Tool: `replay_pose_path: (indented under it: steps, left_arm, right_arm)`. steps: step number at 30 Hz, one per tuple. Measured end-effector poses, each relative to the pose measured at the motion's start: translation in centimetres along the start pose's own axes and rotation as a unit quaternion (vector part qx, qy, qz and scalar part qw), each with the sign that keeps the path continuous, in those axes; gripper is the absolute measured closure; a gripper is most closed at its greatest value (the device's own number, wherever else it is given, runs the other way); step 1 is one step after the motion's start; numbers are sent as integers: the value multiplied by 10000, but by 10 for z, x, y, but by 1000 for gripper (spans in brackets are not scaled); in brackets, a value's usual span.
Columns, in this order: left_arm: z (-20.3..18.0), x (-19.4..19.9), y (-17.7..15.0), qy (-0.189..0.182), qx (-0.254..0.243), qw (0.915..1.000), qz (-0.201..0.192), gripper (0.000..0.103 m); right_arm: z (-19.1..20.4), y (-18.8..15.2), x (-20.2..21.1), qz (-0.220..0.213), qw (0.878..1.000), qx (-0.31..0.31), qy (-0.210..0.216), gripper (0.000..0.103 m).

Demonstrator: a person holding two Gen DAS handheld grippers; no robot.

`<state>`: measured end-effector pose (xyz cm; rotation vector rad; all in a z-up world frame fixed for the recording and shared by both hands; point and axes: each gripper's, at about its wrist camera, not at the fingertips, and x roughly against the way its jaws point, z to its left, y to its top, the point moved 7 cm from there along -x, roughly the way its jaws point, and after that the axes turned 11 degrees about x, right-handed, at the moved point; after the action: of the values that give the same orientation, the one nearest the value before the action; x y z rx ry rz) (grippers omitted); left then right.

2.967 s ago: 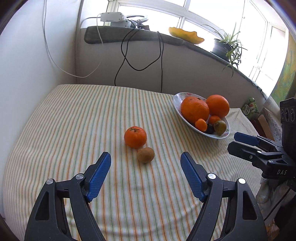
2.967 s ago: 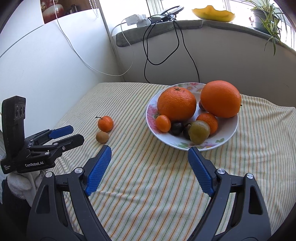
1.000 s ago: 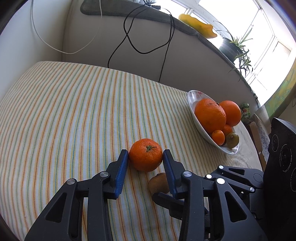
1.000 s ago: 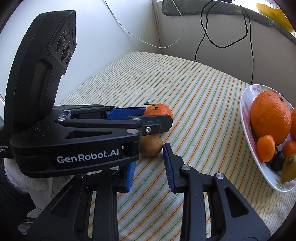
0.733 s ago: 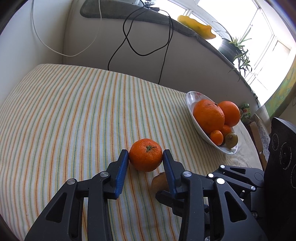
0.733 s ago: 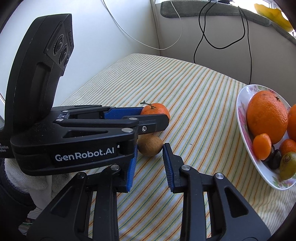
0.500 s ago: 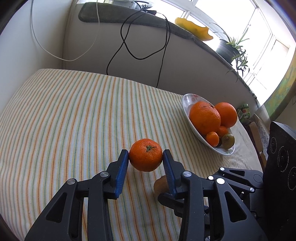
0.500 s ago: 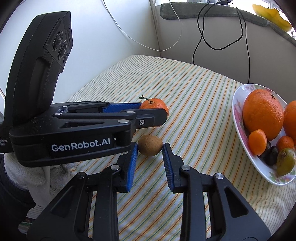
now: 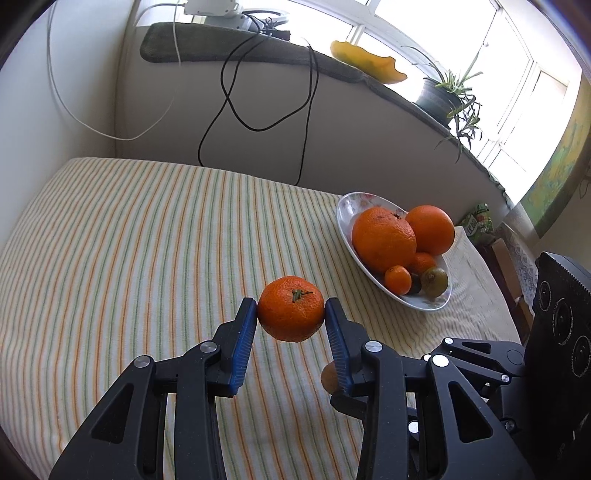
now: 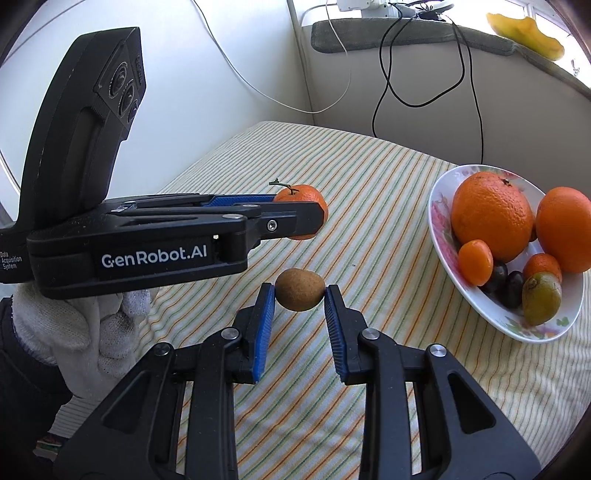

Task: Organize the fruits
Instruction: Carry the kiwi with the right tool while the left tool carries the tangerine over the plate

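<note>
A striped cloth [image 9: 129, 236] in cream, orange and green covers the table, which sits in a corner of pale walls [image 9: 74, 92]. Above runs a grey-padded sill [image 9: 236, 48] under bright windows [image 9: 424, 26]. 2 black cables [image 9: 258, 96] and a white cable [image 9: 74, 110] hang down the wall. A potted plant [image 9: 443, 96] and a yellow dish [image 9: 365, 66] (daylight washes them out) stand on the sill.

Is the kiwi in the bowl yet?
No. The kiwi is out, pinched in the right gripper above the cloth, left of the bowl.
</note>
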<state>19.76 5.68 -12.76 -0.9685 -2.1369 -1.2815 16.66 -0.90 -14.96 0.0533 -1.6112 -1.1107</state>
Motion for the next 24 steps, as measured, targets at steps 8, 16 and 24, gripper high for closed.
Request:
replay_pose_path:
  steps: [8, 16, 24]
  left_arm:
    - [-23, -1, 0, -86, -139, 9999, -3, 67]
    - [-48, -7, 1, -162, -298, 9994, 13, 67]
    - [-65, -15, 4, -205, -423, 9989, 40, 66]
  right_arm:
    - [-18, -11, 37, -216, 9995, -161, -145, 74]
    - [-47, -21, 73, -470, 9972, -456, -371, 74]
    - [-81, -31, 100, -634, 9935, -716, -616, 74]
